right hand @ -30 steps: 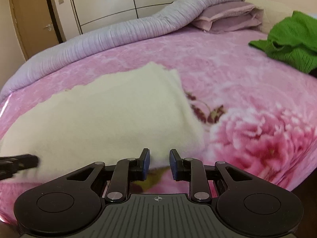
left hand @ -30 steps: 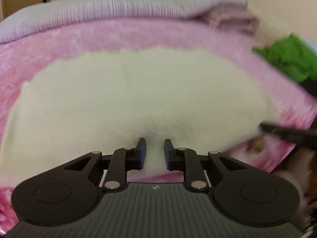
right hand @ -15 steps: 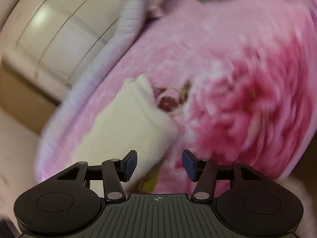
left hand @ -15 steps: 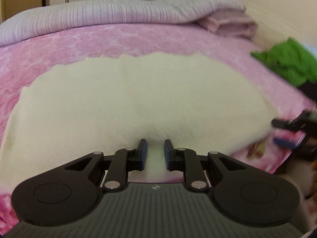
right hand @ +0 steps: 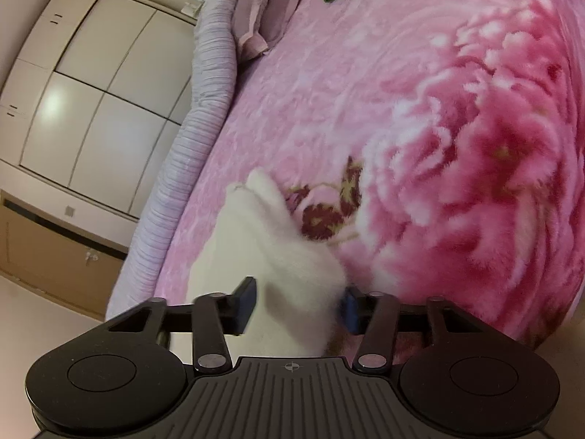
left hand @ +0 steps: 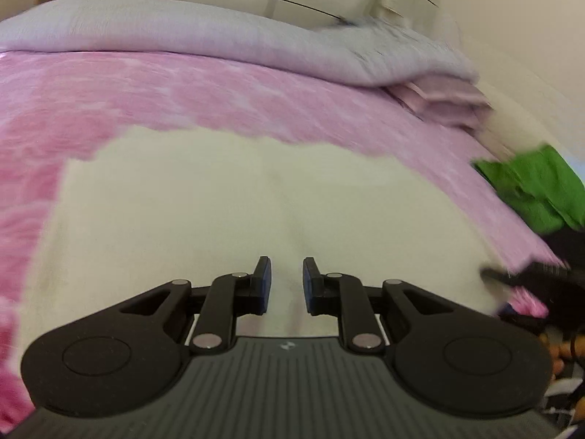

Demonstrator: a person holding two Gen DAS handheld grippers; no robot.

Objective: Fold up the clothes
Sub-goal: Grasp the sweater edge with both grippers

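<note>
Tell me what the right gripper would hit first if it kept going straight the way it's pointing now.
The cream garment. The right gripper is open, and the fabric's corner already lies between its fingers, so going on would push straight into that cloth, with the pink floral blanket under it. Exact depth is unclear.

a pink floral bedspread [right hand: 420, 117] covered the bed, printed with a large pink bloom [right hand: 493, 168] and dark red leaves [right hand: 321, 216]. a rolled lilac quilt [left hand: 226, 36] lay along its far edge, with mauve pillows [left hand: 442, 104] stacked against one end of it. behind stood a white panelled wardrobe [right hand: 95, 102] and a brown wooden door [right hand: 55, 252].
</note>
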